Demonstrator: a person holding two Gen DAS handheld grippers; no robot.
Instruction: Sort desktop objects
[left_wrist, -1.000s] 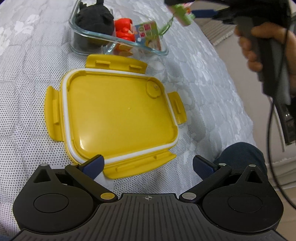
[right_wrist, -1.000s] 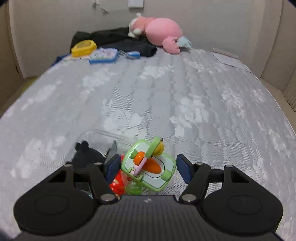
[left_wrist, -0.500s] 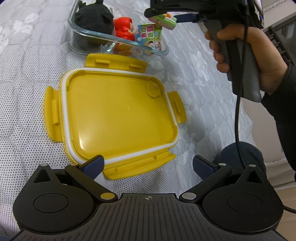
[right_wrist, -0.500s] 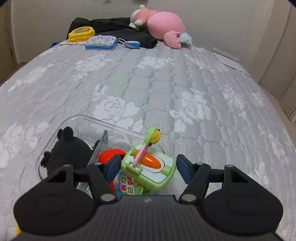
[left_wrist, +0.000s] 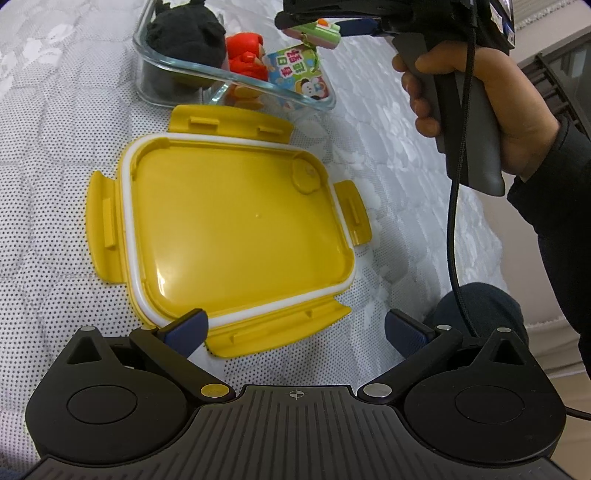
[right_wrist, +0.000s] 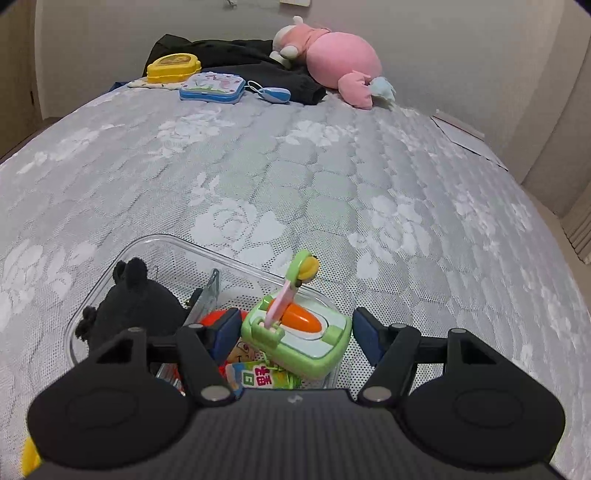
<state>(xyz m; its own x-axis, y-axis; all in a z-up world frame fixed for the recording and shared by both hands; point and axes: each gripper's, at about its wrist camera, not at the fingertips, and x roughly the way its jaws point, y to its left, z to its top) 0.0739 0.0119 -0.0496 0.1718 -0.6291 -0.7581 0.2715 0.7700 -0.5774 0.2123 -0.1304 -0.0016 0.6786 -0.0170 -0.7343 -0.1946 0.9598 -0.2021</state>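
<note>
Looking thru the left wrist cam: quilted grey bed (left_wrist: 44, 147) fills the left of frame. Left tongs (left_wrist: 295, 325) sit at bottom centre, jaws wide apart, nothing btwn them. Their left finger overlaps the lower-left corner of the yellow lid (left_wrist: 236, 229); can't tell if it touches. Lid lies flat mid-frame, white seal showing, four flaps splayed. Just above it, upper left to upper centre, is the glass container (left_wrist: 221, 75) w/ a black plush (left_wrist: 184, 37) at its left end, a red figure (left_wrist: 243, 51) next, then a picture card (left_wrist: 299, 74) at the right end. Over that right end, top centre, the green toy (left_wrist: 314, 31) is clamped in the right tongs (left_wrist: 325, 26), clear of the rim. Right of frame: a hand (left_wrist: 491, 110) w/ dark sleeve grips the grey handle.

Right wrist cam: black plush lower left in the container; green toy w/ orange carrot piece bottom centre btwn the pads, above the card. Far end of bed, upper left to upper centre: yellow box (right_wrist: 173, 68), blue toy pad (right_wrist: 212, 86), dark cloth (right_wrist: 240, 59), pink plush (right_wrist: 332, 62).
</note>
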